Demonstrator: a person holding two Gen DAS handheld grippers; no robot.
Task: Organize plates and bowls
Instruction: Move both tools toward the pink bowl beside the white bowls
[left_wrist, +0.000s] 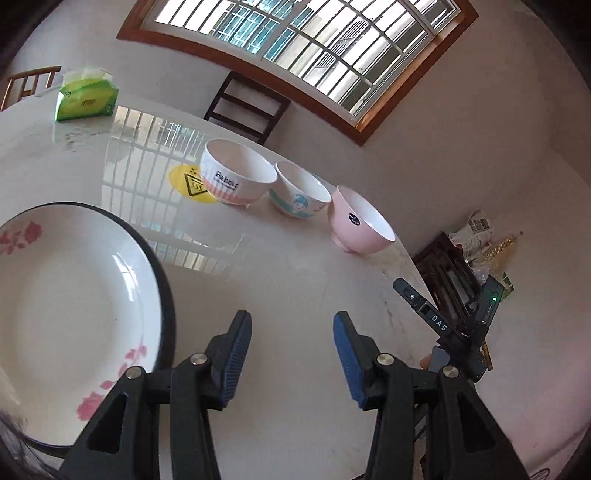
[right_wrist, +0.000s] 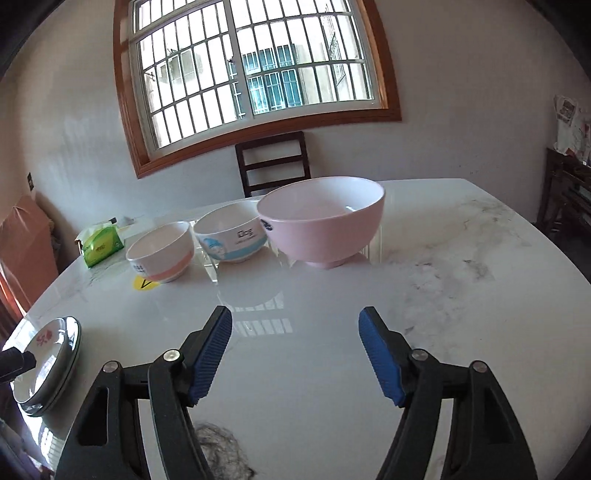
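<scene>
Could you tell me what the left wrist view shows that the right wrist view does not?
Only the left wrist view shows the floral plate's full face, the right gripper's body off the table edge, and the "Rabbit" lettering. Only the right wrist view shows the cardboard box and the table's bare marbled right side. Both share the pink bowl, Dog bowl, Rabbit bowl, green tissue pack, yellow warning sticker, dark chair and window.

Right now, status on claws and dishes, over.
Left claw open, empty. Right claw open, empty. Three bowls in a row; pink bowl nearest right claw. Plate beside left claw. Path clear.
</scene>
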